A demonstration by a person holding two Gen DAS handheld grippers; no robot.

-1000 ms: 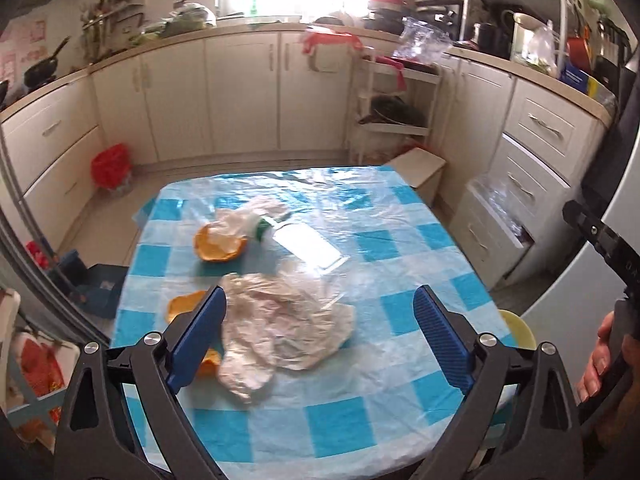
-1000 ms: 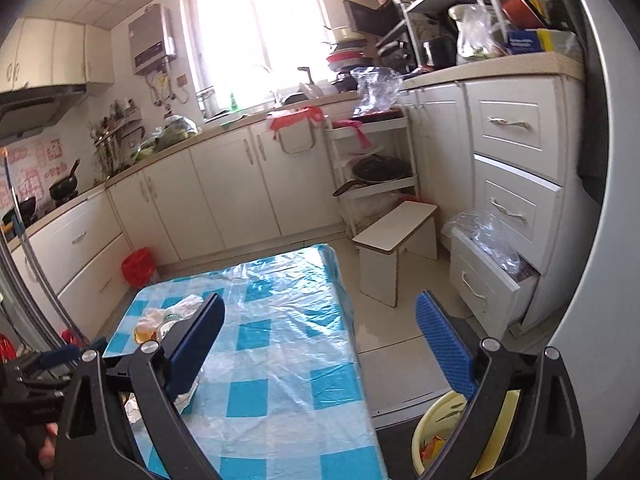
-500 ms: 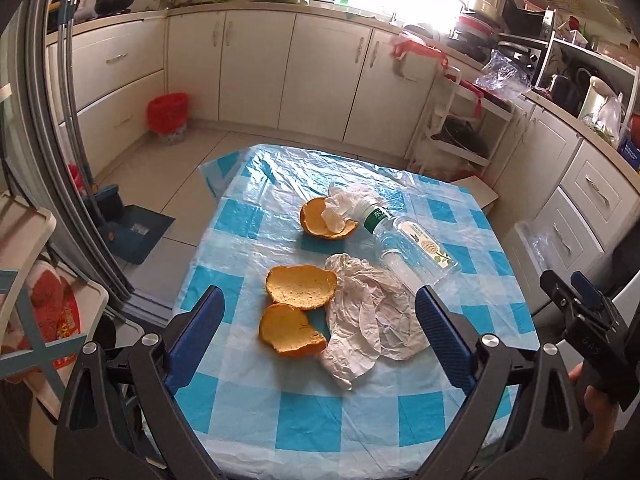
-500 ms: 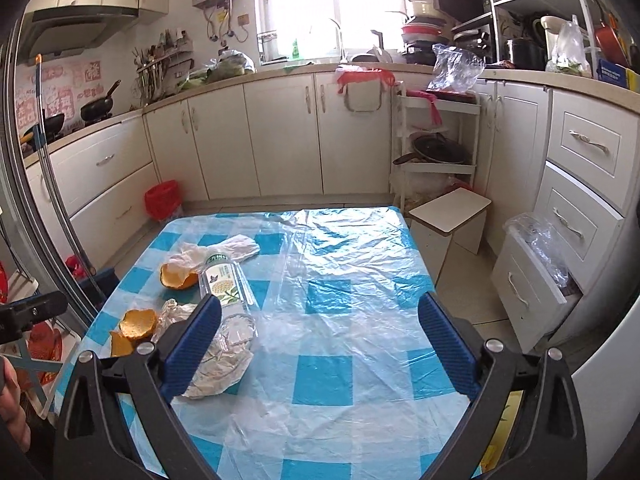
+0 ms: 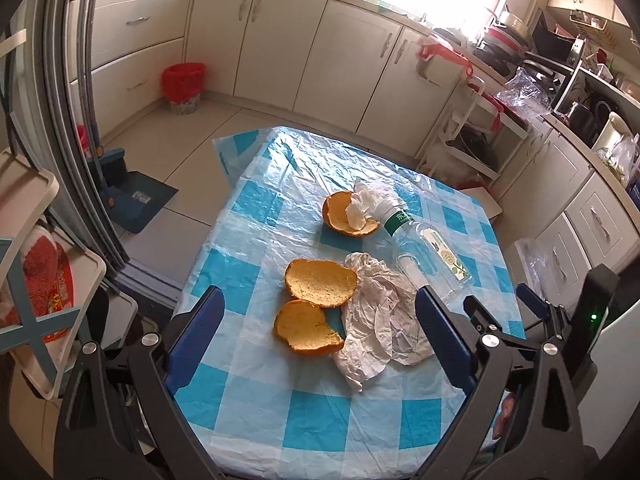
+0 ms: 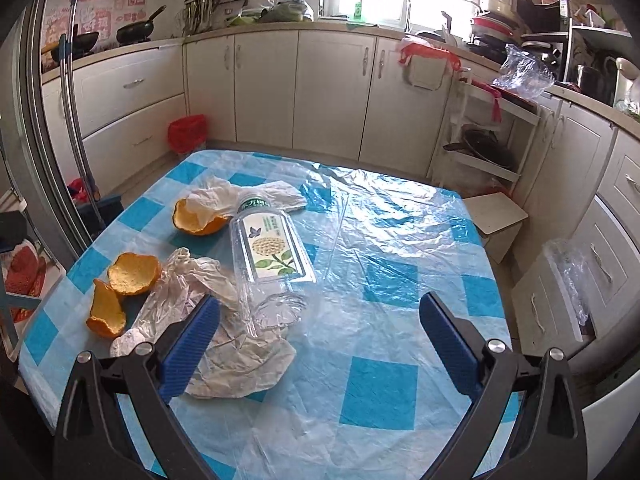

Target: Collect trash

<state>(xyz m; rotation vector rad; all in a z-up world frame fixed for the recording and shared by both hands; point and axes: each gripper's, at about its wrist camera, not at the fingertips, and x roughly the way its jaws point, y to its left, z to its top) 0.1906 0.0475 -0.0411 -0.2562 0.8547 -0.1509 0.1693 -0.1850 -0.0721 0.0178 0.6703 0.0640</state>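
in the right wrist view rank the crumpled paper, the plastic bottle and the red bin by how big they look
1. Crumpled paper, largest.
2. Plastic bottle, a bit smaller.
3. Red bin, smallest, though it stands far off on the floor, so it may only look small.

The left gripper (image 5: 318, 338) is wide open and holds nothing. The right gripper (image 6: 316, 340) is wide open and empty too.

Both views now swing closer over the table (image 5: 256, 420); the right gripper (image 6: 316, 340) faces the bottle (image 6: 272, 256) and crumpled paper (image 6: 236, 344) instead of the floor.
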